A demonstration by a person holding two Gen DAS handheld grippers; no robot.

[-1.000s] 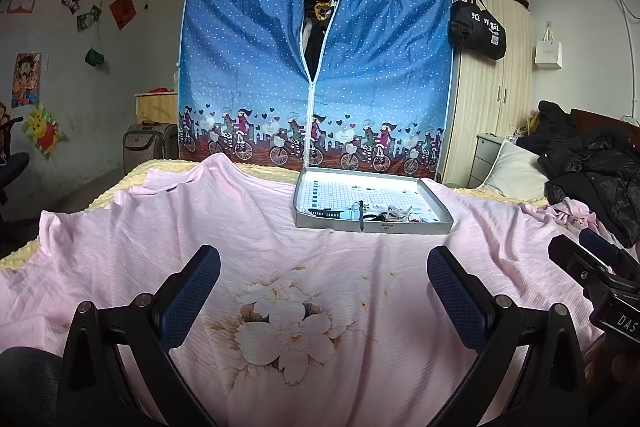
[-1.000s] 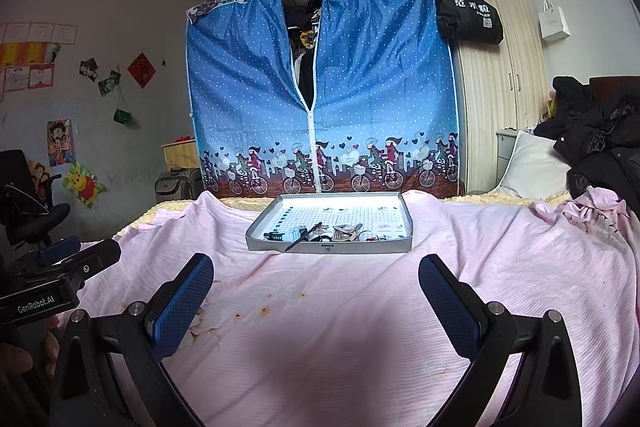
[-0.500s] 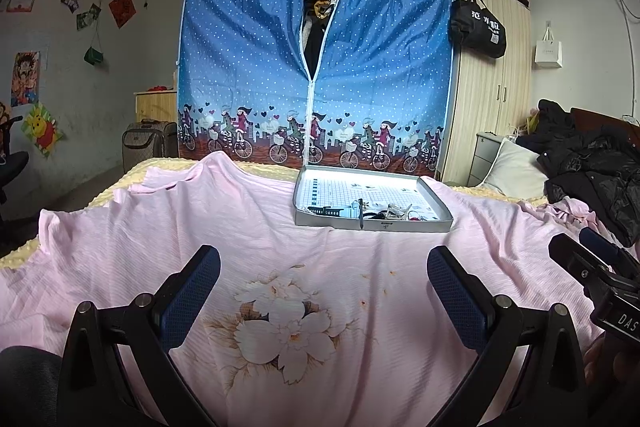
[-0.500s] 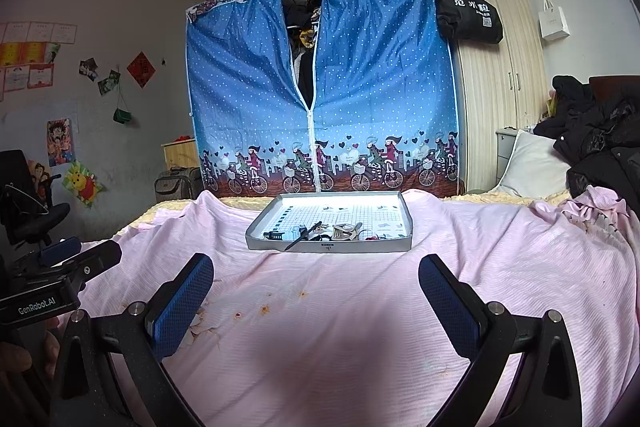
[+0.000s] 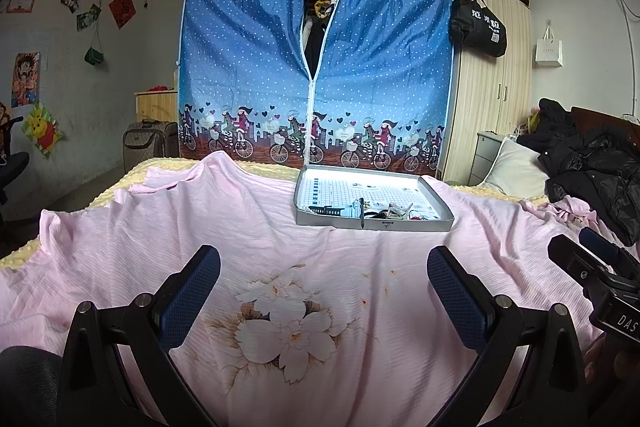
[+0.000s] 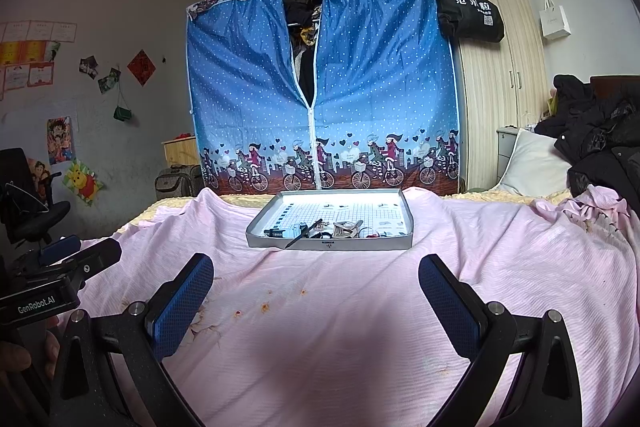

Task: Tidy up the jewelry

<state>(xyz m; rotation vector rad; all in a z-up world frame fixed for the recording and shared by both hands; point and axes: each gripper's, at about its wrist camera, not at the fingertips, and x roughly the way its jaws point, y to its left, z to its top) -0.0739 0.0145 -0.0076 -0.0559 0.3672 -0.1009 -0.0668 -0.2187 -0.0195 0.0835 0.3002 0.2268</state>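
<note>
Nothing has shifted over the last second: both the left gripper [image 5: 323, 273] and right gripper [image 6: 316, 277] hover wide and empty over the pink bedsheet [image 6: 360, 327], while the jewelry pieces [image 6: 344, 229] stay heaped along the near edge of the grey tray [image 6: 256, 227], so sorting awaits.

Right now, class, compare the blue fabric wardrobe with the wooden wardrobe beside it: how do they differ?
The blue fabric wardrobe is soft cloth, dotted, with cyclists printed along the bottom; the wooden wardrobe is hard, pale and striped. The fabric one closes by a zip, open at the top, showing clothes; the wooden one has shut doors with handles. A black bag hangs on the wooden one only. Both stand behind the bed.
</note>
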